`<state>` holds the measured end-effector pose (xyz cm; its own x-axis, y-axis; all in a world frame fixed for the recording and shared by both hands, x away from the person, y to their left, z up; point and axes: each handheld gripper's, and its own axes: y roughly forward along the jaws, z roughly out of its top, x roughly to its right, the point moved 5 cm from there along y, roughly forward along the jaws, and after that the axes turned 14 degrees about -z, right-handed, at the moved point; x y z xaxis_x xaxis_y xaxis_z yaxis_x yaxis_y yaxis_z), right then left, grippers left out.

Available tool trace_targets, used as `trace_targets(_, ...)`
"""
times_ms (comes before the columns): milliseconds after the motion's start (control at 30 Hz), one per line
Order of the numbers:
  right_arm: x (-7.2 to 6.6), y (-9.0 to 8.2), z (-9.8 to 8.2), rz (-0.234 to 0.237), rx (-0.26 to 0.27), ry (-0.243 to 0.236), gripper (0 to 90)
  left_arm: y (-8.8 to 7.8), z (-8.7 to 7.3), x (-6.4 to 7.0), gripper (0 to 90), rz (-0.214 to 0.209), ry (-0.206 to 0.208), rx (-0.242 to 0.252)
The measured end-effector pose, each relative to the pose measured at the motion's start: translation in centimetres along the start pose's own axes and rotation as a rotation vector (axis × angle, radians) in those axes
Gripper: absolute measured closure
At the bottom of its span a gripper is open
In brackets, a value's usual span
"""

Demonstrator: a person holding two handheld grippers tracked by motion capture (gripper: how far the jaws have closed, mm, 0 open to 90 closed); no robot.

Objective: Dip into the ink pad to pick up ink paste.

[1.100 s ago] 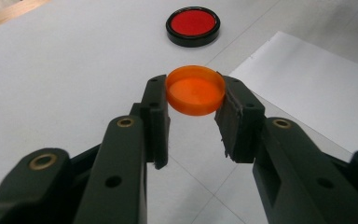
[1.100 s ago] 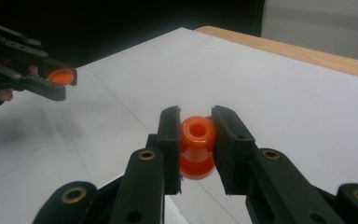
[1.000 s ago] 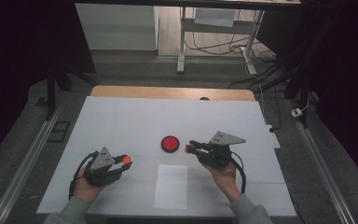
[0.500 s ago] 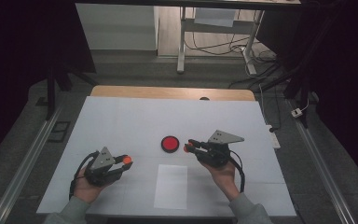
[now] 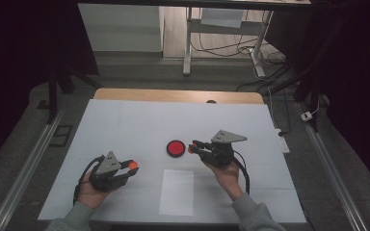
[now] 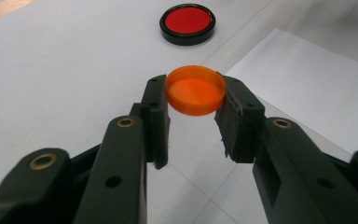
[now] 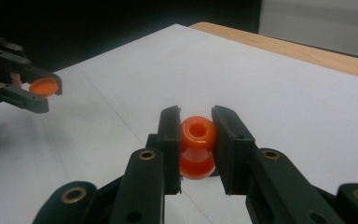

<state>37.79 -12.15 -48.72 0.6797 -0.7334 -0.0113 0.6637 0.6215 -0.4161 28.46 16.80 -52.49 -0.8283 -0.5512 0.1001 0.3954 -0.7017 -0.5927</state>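
Orange plastic shows in both grips. Nearest the person, the left gripper (image 5: 131,167) is clamped on a flat orange cap (image 6: 195,90), held level by its rim right at the jaw tips, above the white table cover (image 5: 125,125). Just beside it on the table lies a white sheet of paper (image 5: 177,191). Farther out, the right gripper (image 5: 192,147) is closed on an orange spool-shaped piece (image 7: 197,145), its waist pinched between the pads and one holed end facing the camera of the right gripper view. Its tip sits just beside a red disc with a black rim (image 5: 176,148), which rests on the cover between the two grippers, apart from the cap.
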Motion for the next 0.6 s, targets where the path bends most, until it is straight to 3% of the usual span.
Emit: trace_targets(600,-0.1,3.2,0.6,-0.011,-0.036,-0.003,72.4,-0.1,0.0,-0.1,64.9,-0.005,-0.009,0.008)
